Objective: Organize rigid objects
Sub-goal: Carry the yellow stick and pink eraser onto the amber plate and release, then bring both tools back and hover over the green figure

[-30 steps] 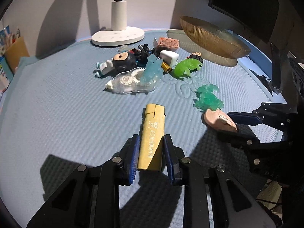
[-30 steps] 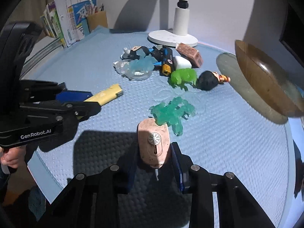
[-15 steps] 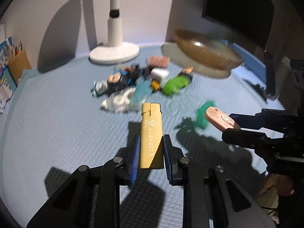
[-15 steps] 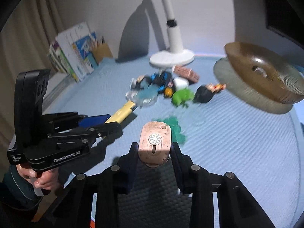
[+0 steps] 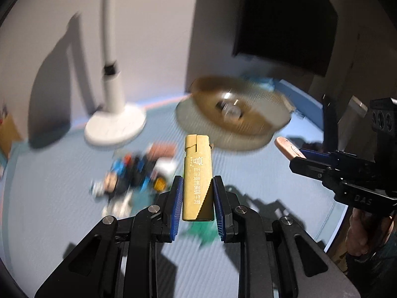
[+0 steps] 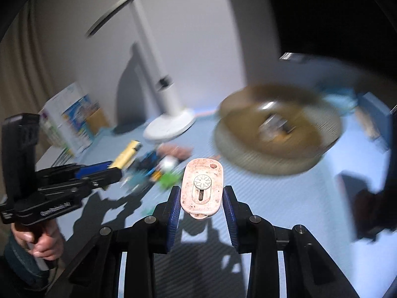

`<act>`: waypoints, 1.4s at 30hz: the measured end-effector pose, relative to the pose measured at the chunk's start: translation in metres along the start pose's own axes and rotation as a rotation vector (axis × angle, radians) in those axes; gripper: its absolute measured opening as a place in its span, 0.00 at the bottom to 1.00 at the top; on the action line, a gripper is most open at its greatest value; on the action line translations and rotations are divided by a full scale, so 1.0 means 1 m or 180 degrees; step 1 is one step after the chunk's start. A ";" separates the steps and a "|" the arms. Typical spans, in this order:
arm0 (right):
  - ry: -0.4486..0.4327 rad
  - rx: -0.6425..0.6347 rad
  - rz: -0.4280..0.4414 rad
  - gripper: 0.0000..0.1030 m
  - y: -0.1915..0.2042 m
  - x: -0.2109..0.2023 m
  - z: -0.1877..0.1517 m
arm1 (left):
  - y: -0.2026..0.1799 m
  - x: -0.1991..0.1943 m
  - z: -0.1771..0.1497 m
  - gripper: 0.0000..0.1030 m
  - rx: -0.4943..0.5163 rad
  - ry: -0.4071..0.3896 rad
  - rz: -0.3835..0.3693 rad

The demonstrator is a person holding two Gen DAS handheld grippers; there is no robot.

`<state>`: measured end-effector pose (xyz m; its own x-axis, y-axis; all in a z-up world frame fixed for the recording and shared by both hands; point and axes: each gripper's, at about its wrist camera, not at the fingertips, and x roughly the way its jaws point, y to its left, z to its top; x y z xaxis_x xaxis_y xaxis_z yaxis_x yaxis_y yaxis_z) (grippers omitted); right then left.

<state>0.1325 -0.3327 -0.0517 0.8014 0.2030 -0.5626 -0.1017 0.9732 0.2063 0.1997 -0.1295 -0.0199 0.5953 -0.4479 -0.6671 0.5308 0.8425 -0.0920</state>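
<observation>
- Both grippers are now riding clear above the blue mat (image 5: 49, 186), where a second ago their loads were lying on it, and the brown bowl (image 5: 238, 114) is looming larger ahead.
- Left gripper (image 5: 197, 207) is clamping the yellow lighter (image 5: 197, 173) by its lower half, the cap end sticking out toward the far side.
- Right gripper (image 6: 201, 204) is pinching the pink keyfob (image 6: 202, 188) across its flat sides.
- Both pieces are looking light, stiff and smooth, so they could be slipping; gripping across the narrow width seems right.
- Remaining toys (image 5: 134, 176) are lying heaped near the white lamp base (image 5: 115, 126).
</observation>
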 end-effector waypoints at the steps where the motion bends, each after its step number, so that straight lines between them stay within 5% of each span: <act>1: -0.0014 0.0002 -0.0125 0.32 -0.006 -0.002 0.009 | -0.005 0.004 0.014 0.20 0.0036 -0.0036 -0.0033; 5: 0.0036 0.0064 -0.0677 0.32 -0.034 -0.002 0.049 | -0.033 0.032 0.065 0.20 0.0175 -0.0066 -0.0159; 8: 0.0312 0.0057 -0.1074 0.32 -0.052 0.019 0.070 | -0.049 0.071 0.083 0.20 0.0172 0.0192 -0.0231; 11: 0.0567 0.0127 -0.1104 0.32 -0.069 0.039 0.075 | -0.064 0.114 0.084 0.20 0.0235 0.0516 -0.0241; 18: 0.0811 0.0084 -0.1214 0.32 -0.083 0.061 0.069 | -0.080 0.150 0.082 0.20 0.0300 0.0755 -0.0221; 20: 0.0834 0.0128 -0.1183 0.32 -0.086 0.063 0.071 | -0.082 0.149 0.085 0.21 0.0332 0.0717 -0.0218; 22: 0.0787 0.0223 -0.1089 0.36 -0.091 0.064 0.074 | -0.078 0.142 0.088 0.44 0.0288 0.0628 -0.0201; 24: 0.0695 0.0337 -0.1044 0.48 -0.094 0.056 0.074 | -0.067 0.128 0.089 0.44 0.0185 0.0488 -0.0188; 29: 0.0479 0.0494 -0.0839 0.50 -0.087 0.032 0.061 | -0.023 0.075 0.075 0.44 -0.0183 0.0228 -0.0157; 39: 0.0317 0.0241 -0.0043 0.58 0.005 0.024 0.031 | 0.076 -0.030 -0.018 0.45 -0.0934 -0.0126 0.0554; 42: 0.0292 0.0190 0.0163 0.58 0.032 0.038 0.010 | 0.101 -0.039 -0.047 0.53 -0.1070 -0.0136 0.0852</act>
<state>0.1660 -0.2950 -0.0585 0.7384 0.2641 -0.6205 -0.1036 0.9536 0.2826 0.2020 -0.0129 -0.0380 0.7136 -0.2063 -0.6695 0.1325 0.9781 -0.1602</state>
